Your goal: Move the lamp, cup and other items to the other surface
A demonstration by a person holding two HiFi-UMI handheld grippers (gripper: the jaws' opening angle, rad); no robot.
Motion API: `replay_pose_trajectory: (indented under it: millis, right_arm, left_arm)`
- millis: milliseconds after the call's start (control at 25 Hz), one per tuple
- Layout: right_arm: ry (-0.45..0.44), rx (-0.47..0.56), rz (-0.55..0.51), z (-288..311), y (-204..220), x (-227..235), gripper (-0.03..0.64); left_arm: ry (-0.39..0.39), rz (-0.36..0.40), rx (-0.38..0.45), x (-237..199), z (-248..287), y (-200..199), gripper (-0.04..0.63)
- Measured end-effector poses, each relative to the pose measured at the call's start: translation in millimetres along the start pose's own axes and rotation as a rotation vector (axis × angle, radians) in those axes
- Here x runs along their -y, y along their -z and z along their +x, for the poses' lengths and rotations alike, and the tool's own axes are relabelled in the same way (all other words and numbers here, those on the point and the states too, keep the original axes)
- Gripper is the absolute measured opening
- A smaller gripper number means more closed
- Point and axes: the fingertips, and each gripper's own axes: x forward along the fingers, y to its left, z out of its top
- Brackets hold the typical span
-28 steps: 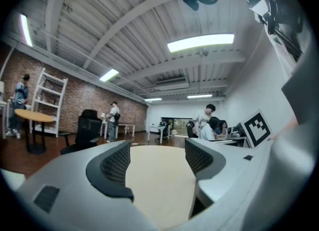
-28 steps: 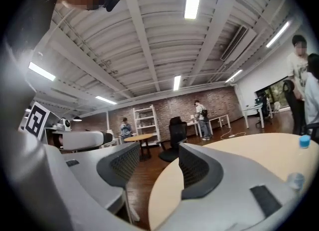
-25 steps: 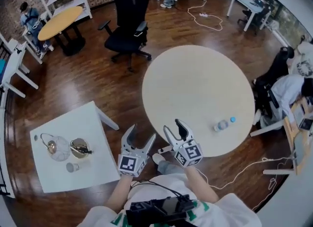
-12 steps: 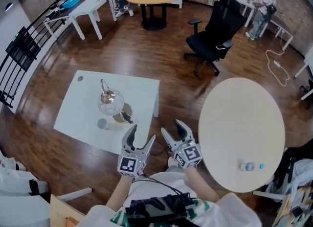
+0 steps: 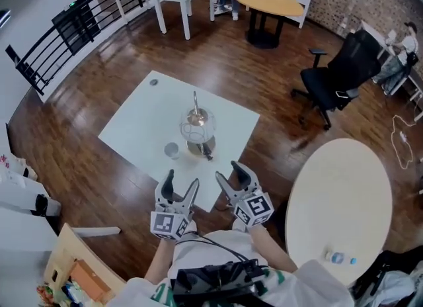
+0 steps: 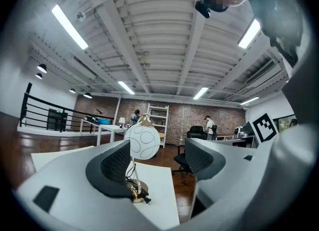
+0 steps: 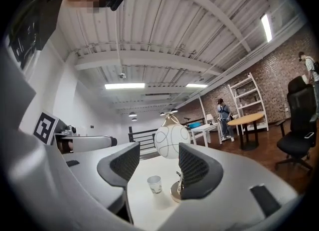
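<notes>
Two claws agape, empty: left claw (image 5: 182, 180), right claw (image 5: 231, 172) | lamp (image 5: 197, 127): all views | cup (image 5: 172, 149): head, right gripper views only

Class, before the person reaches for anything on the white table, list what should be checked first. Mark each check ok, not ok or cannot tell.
1. Jaws of the left hand-held gripper apart, nothing between them: ok.
2. Jaws of the right hand-held gripper apart, nothing between them: ok.
3. The globe lamp upright on the white table: ok.
4. The small cup upright, apart from the lamp's base: ok.
5. The cup empty: cannot tell.
6. The round table has bare room beside the bottle: ok.
</notes>
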Motion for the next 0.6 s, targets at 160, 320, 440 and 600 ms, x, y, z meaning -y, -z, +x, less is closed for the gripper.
replay_pose_trajectory:
  millis: [160,320,440,600]
  right_arm:
    - [-0.047,-0.019,0.020,16.2,3.0,-17.6,0.268]
    - [-0.076,-0.022,0.010,28.7,7.5,-26.4,0.267]
    - [-0.083,-0.051,0.014,34.7,18.6,-29.0,0.268]
    - [-0.076,-0.116,0.024,41.9,44.3,-23.9,0.267]
  left_arm:
    - [-0.043,0.006,-0.010,-18.5,-13.1,-3.2,0.337]
    - [-0.071,0.045,-0.026,-32.9,-21.7,1.2,0.336]
    - [-0.098,0.037,-0.007,-43.7,-27.1,1.9,0.336]
    - [-0.128,0.025,-0.009,-55.0,-30.0,4.2,0.336]
